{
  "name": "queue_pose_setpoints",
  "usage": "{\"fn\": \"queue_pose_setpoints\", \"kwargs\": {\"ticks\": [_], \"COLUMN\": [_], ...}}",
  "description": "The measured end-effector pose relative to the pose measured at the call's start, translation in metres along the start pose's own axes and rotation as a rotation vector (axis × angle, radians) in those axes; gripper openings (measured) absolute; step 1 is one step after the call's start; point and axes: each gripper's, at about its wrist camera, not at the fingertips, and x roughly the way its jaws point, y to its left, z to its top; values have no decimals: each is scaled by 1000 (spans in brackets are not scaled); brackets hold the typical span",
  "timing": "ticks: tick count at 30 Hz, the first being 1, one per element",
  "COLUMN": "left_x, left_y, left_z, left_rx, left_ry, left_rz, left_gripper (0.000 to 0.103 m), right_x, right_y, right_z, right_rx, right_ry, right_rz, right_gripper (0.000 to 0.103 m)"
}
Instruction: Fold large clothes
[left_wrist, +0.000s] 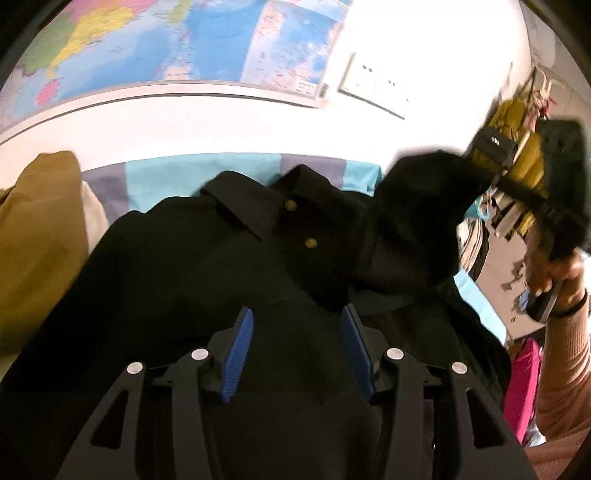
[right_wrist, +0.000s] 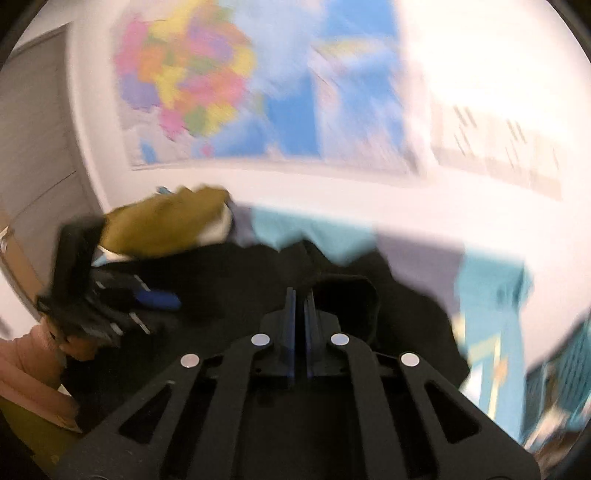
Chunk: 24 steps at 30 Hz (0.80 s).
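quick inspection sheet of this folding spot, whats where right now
surface: blue patchwork cloth under the clothes
job's things: black shirt spread out, collar away from the camera, sleeve lifted
clutter: mustard garment at the left
grippers: left gripper open above the shirt, holding nothing; right gripper shut on the sleeve
cables: nothing seen
surroundings: wall map, wall sockets, pink item
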Motion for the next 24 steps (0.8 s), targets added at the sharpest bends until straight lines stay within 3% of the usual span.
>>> {"fn": "queue_pose_setpoints", "kwargs": {"ticks": [2,5,7,11,16,18,20,24], "left_x": [-4,-10,-13,-18,-21,-20,-13,18], "left_y": [4,11,16,31,29,21,11,11], "left_z": [1,-3,-6,-11,-4,3,16,50], "left_rx": [-6,-19,-28,-40,36,101,173,265], "left_ry": [-16,-27,-24,-32,-60,-77,-83,-61], "left_rz": [2,4,16,73,142,172,227,301], "left_gripper": [48,53,54,58,59,73,78,78], "right_x": [12,48,64,65,37,25,17,5], "right_y": [18,39,48,34,-28,-67,-100,-139], "right_z": [19,36,39,34,-19,-56,-93,-158], "right_rx": [-80,-123,-129,-32,138,249,367,539], "right_ry": [9,60,79,50,81,119,164,225], "right_rz": [-3,59,63,83,-34,-113,-191,-200], "right_gripper": [4,10,41,48,58,62,67,68]}}
